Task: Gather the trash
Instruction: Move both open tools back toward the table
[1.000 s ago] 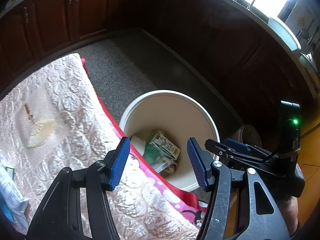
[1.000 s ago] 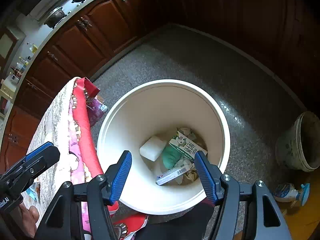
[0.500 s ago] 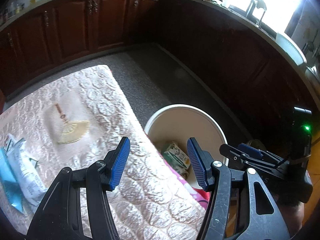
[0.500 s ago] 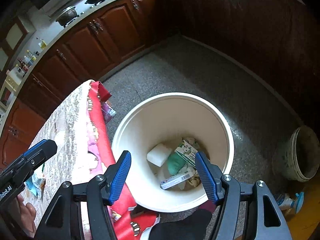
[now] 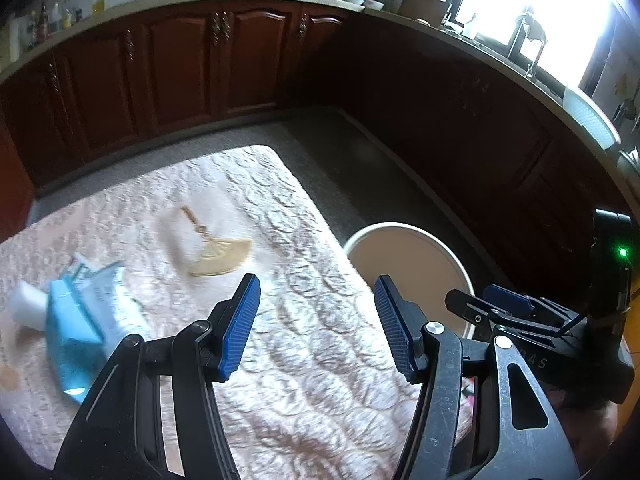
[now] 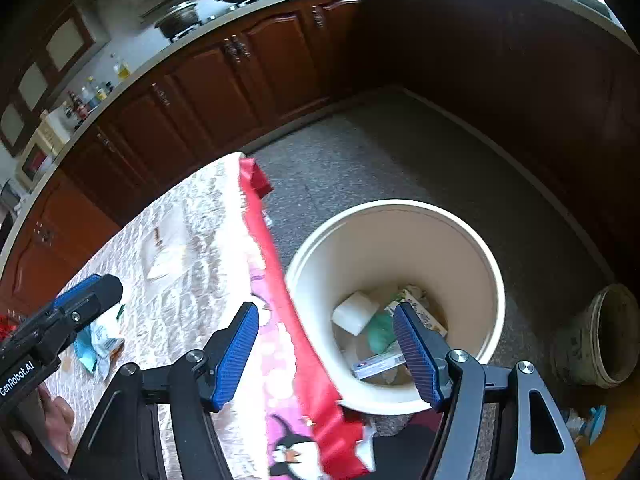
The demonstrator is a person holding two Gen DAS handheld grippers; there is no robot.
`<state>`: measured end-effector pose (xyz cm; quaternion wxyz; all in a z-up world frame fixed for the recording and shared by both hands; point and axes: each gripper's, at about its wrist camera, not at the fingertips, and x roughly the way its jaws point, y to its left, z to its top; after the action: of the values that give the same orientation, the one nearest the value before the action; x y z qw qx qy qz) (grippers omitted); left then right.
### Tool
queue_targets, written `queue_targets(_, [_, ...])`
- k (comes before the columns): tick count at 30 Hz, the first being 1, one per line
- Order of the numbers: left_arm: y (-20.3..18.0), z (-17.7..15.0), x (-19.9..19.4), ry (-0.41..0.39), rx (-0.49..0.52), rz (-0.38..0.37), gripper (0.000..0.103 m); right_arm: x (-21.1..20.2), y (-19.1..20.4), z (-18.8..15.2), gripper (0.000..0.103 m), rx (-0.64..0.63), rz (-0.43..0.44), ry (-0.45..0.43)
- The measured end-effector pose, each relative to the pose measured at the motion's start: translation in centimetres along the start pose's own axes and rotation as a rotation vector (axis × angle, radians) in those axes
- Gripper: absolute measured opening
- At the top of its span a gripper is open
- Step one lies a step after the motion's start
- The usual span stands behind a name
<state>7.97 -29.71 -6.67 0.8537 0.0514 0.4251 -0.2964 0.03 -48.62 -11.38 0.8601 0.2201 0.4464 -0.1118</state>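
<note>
**Mia:** Two grippers, and both have nothing in them! The left gripper (image 5: 316, 326) has its blue fingers (image 5: 239, 326) apart with only the table under the gap. The right gripper (image 6: 326, 354) is the same, and its jaws have just been opening a bit more, with nothing between them.

**Ben:** What changed?

**Mia:** A moment ago both cameras looked down into the round cream plastic bucket (image 6: 486, 276) on the floor. Now the left one has swung up and over the pale pink quilted table cover (image 5: 320, 360). The bucket has slid off to the side in that view (image 5: 362, 236).

**Ben:** So what's in the bucket?

**Mia:** Some trash lies at the bottom. I see a white block (image 6: 354, 312), a green crumpled thing (image 6: 380, 332) and a small flat box (image 6: 378, 365).

**Ben:** Is there more to pick up?

**Mia:** Yes! A blue and white soft packet (image 5: 80, 332) lies on the table cover, far over to one side. It looks blurry. Something small and white (image 5: 24, 304) is touching it too, but I can't tell what that is.

**Ben:** So the job isn't done.

**Mia:** No. I think the left gripper is going for the packet next. It isn't near it yet.
</note>
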Motion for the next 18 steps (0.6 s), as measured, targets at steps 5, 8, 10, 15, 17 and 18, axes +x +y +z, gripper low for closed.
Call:
queue_targets(5, [1.7,-0.6,-1.6,-0.023,-0.013,0.032,0.058,-0.2,2.1,-0.3,0.068,-0.036,0.017,-0.002])
queue_targets(8, [3.0,-0.9,-2.6,-0.034,-0.033,0.036,0.058,-0.3,3.6,-0.5,0.068,-0.058,0.031,-0.002])
queue_targets(10, [4.0,-1.2,-3.4,-0.042,-0.048,0.04,0.058,-0.4,4.5,-0.5,0.069,-0.074,0.043,-0.002])
queue_targets(15, [7.3,-2.2,-5.6,-0.054,-0.067,0.04,0.058,-0.2,7.6,-0.9,0.07,-0.136,0.092,0.012])
queue_targets(17, [8.9,-2.6,-6.3,-0.049,-0.071,0.037,0.058,0.0,8.8,-1.1,0.072,-0.16,0.118,0.022])
queue_targets(18, [9.9,-3.0,-6.7,-0.045,-0.074,0.034,0.058,0.2,9.5,-1.1,0.073,-0.173,0.128,0.026])
